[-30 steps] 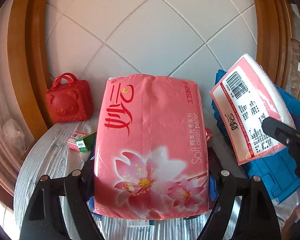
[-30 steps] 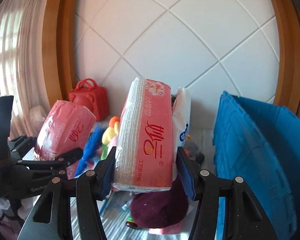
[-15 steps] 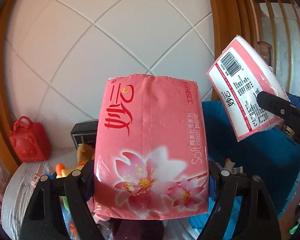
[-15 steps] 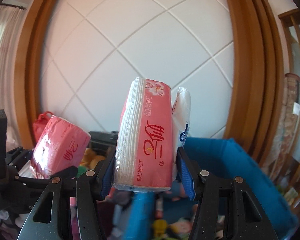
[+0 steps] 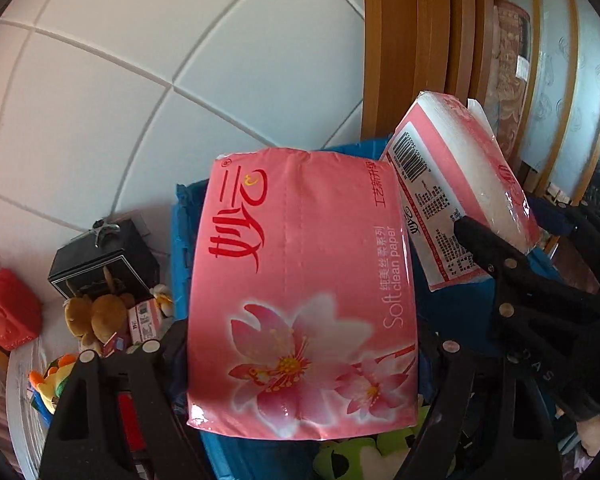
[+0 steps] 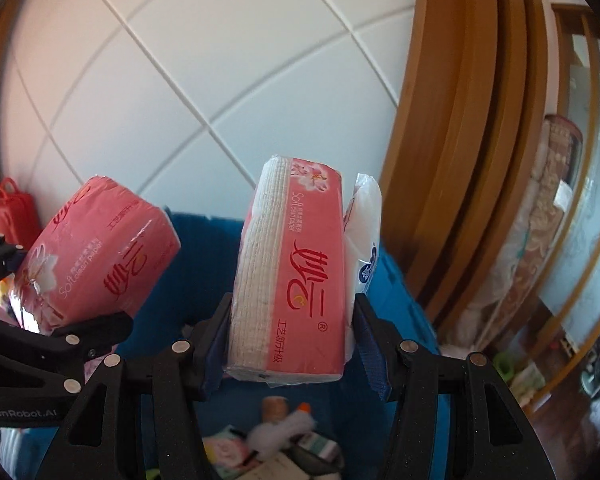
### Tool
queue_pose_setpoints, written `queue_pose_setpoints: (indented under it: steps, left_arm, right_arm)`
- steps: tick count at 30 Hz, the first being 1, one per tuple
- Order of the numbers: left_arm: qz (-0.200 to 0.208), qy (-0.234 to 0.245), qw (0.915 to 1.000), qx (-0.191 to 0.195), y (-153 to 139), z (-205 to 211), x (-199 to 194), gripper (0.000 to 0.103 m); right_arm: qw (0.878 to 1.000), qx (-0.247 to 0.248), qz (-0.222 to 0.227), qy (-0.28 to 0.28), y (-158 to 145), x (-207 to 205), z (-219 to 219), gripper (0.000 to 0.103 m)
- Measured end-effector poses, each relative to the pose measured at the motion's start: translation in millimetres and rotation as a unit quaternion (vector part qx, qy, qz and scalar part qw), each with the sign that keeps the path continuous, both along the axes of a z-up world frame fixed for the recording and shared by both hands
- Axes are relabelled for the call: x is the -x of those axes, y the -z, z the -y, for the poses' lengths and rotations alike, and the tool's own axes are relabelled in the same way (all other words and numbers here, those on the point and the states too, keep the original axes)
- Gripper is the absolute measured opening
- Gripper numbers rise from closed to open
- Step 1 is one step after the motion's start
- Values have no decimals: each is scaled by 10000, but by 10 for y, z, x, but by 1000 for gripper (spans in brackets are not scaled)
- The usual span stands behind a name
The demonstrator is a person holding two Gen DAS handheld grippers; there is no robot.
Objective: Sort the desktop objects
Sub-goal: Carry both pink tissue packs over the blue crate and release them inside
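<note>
While white tiles (image 6: 204,60) fill the wall, both jaws pinch pink packs (image 5: 300,300) (image 6: 296,284) above a blue bin (image 6: 396,292) holding small items.

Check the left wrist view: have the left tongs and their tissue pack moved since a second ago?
Yes. The left tongs, shut on the pink tissue pack, have swung right: the red bear case slid to the left edge and the blue bin now sits behind the pack.

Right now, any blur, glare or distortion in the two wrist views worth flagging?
Left wrist: strong fisheye bending of the wall tile lines, dark vignette corners, glare on the pink tissue pack wrapper, print still sharp. Right wrist: same barrel distortion, the doorframe bows; the held tissue pack is crisp, but the blue bin contents below are soft and blurred.
</note>
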State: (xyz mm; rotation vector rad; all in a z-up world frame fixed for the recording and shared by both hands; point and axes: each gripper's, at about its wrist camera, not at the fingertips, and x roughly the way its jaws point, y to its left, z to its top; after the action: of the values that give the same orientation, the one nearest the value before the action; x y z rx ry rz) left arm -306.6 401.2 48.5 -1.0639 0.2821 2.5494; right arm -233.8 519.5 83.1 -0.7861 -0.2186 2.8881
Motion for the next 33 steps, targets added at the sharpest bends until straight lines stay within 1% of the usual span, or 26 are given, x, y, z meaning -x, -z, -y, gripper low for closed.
queue_pose_setpoints:
  steps: [4, 5, 7, 8, 10, 11, 13, 15, 18, 20, 21, 23, 27, 29, 31, 32, 33]
  left_arm:
    - [547, -103, 9981, 260, 341, -242, 376, 82]
    - [695, -115, 9969, 340, 432, -285, 457, 82]
    - [999, -166, 9934, 545, 653, -397, 571, 82]
    - [1127, -173, 9914, 645, 755, -441, 603, 82]
    - [1427, -125, 9862, 829, 943, -515, 651, 82]
    - [1605, -109, 9826, 928, 1028, -539, 669, 82]
    - [1858, -109, 9770, 1041, 1128, -546, 691, 82]
    - [2012, -150, 9742, 1014, 1182, -512, 699, 82]
    - [2141, -227, 9732, 810, 1179, -453, 718, 82]
    - [2183, -234, 9730, 715, 1177, -434, 719, 82]
    - [2212, -227, 9724, 702, 1181, -431, 718, 82]
    - [2210, -233, 9724, 707, 1185, -427, 708, 82]
    - [2098, -306, 9738, 824, 1176, -434, 678, 82]
    - [2245, -291, 9707, 807, 1178, -427, 690, 82]
    - [2212, -405, 9730, 525, 1113, -346, 709, 82]
    - [2168, -524, 9738, 448, 1098, -302, 715, 83]
    - [2188, -613, 9728, 441, 1111, -279, 724, 83]
  right_arm:
    - [9987, 33, 467, 214, 359, 358, -284, 56]
    - [9982, 57, 557, 235, 405, 409, -352, 56]
    - [9964, 41, 786, 304, 563, 489, -442, 56]
    - [9950, -80, 940, 337, 631, 530, -450, 56]
    - [9925, -405, 1096, 359, 723, 584, -396, 56]
    - [9914, -466, 1169, 351, 779, 617, -384, 56]
    - [9900, -432, 1312, 302, 867, 666, -388, 56]
    - [9885, -331, 1450, 286, 924, 684, -418, 56]
    - [9855, -133, 1654, 360, 1051, 722, -537, 59]
    - [9851, 22, 1676, 390, 1048, 713, -567, 71]
    - [9853, 48, 1657, 405, 1033, 706, -549, 73]
    - [9857, 4, 1609, 499, 1034, 691, -556, 81]
    - [9835, 40, 1710, 590, 1061, 704, -586, 89]
    - [9832, 9, 1718, 619, 1064, 699, -592, 92]
    - [9835, -7, 1689, 648, 1049, 696, -598, 96]
    - [9836, -6, 1674, 668, 1042, 693, -605, 98]
    - [9837, 28, 1671, 669, 1036, 698, -613, 100]
